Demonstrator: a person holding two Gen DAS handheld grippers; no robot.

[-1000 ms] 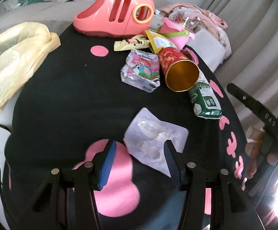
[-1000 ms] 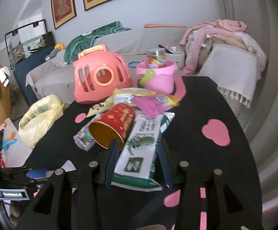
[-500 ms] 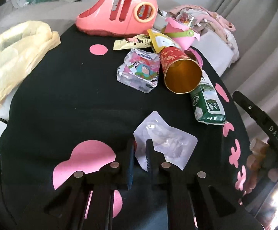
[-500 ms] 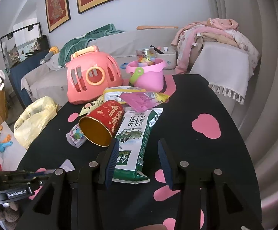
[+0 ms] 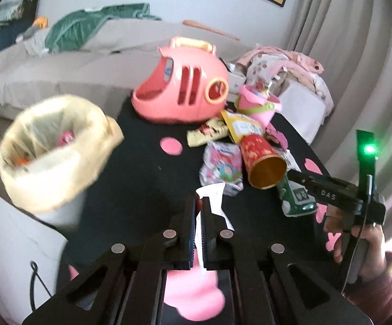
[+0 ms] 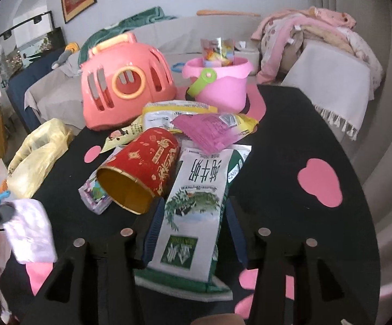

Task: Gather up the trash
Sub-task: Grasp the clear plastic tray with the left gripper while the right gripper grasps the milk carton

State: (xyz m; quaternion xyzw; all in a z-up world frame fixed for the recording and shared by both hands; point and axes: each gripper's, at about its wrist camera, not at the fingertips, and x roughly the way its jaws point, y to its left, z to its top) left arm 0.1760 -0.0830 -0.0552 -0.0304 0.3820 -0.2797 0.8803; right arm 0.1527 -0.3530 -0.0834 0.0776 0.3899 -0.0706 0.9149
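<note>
From the left wrist, the left hand-held gripper (image 5: 198,211) is clamped on a clear plastic wrapper (image 5: 214,197), whose crumpled sheet sticks up and to the right of the fingertips, lifted off the black bench (image 5: 141,184). Ahead and to the left stands a bin lined with a yellow bag (image 5: 52,149), its mouth open. Ahead and to the right lie a tissue packet (image 5: 221,168), a red paper cup (image 5: 263,162) on its side and a green milk carton (image 5: 296,197). At far right a hand (image 5: 358,241) holds the other tool.

From the right wrist, the right hand-held gripper (image 6: 193,224) has its jaws apart and opening, one on each side of the green milk carton (image 6: 196,205), which lies flat on the bench (image 6: 290,140) between them; the pads do not press on it. The red paper cup (image 6: 141,168) lies just ahead to the left, touching the carton. The clear plastic wrapper (image 6: 30,233) shows far left, blurred.
</note>
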